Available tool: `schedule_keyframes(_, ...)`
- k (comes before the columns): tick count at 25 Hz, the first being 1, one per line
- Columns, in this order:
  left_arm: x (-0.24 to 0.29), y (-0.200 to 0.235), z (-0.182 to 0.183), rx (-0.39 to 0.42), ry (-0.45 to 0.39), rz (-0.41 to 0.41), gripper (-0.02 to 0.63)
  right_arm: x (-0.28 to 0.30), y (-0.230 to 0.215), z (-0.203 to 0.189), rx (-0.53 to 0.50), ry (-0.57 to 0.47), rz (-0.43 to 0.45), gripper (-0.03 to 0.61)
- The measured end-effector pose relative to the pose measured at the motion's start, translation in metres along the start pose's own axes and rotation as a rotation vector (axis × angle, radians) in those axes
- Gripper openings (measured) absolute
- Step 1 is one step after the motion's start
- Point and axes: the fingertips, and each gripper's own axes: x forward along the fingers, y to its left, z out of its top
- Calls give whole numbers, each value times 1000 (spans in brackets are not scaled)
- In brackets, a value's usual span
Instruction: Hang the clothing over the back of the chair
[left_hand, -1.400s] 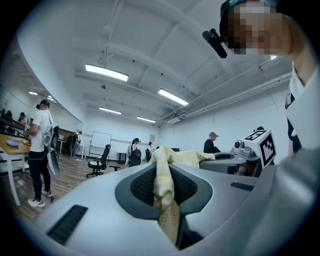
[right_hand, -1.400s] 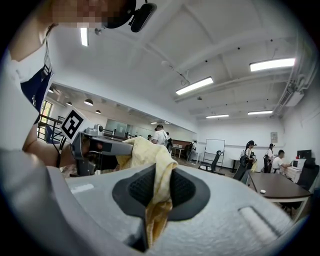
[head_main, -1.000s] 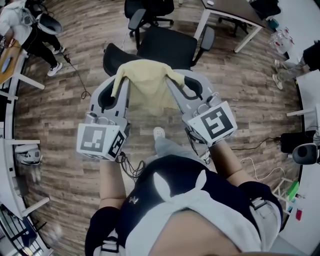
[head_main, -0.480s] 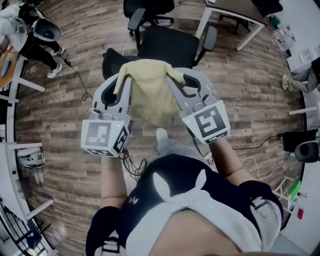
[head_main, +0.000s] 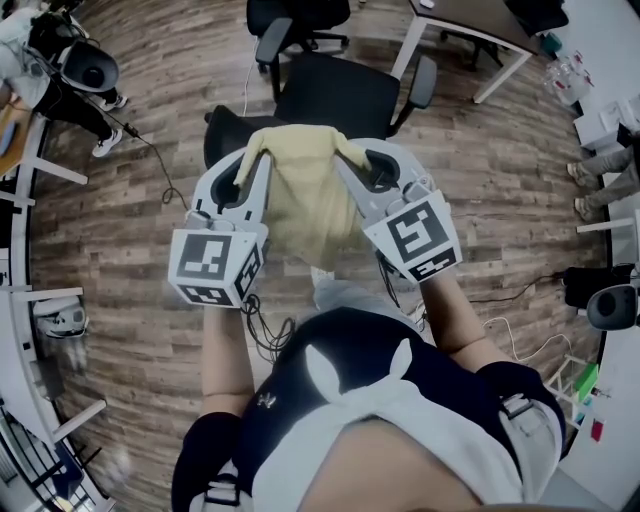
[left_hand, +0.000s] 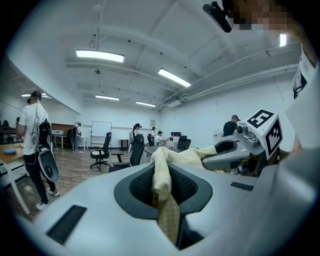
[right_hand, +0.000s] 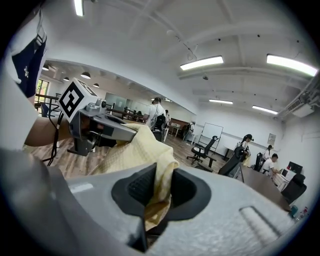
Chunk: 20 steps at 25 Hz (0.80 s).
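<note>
The clothing (head_main: 305, 195) is pale yellow with a fine waffle weave. It hangs spread between the two grippers, its top edge running from one pair of fingers to the other and the rest drooping below them in soft folds. The left gripper (head_main: 247, 162) has its fingers (left_hand: 90, 200) clamped on a bunched corner. The right gripper (head_main: 350, 160) has fingers (right_hand: 240, 210) that are easing apart, with a crumpled corner pinched between them. A black office chair (head_main: 335, 95) stands just beyond the fingertips.
</note>
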Motion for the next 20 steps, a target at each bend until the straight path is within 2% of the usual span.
schedule_keyframes(12,30,12,-14,-24,94,-1,46,23,-11,-20,14,86,79,58)
schedule_keyframes(18,37,16,-18,-27,125,-5,54,30,-20,-24,7,89,75,101)
schedule_keyframes(20,40,20,-17,-10,127,13,83,32,-23,-26,9,98,73,121)
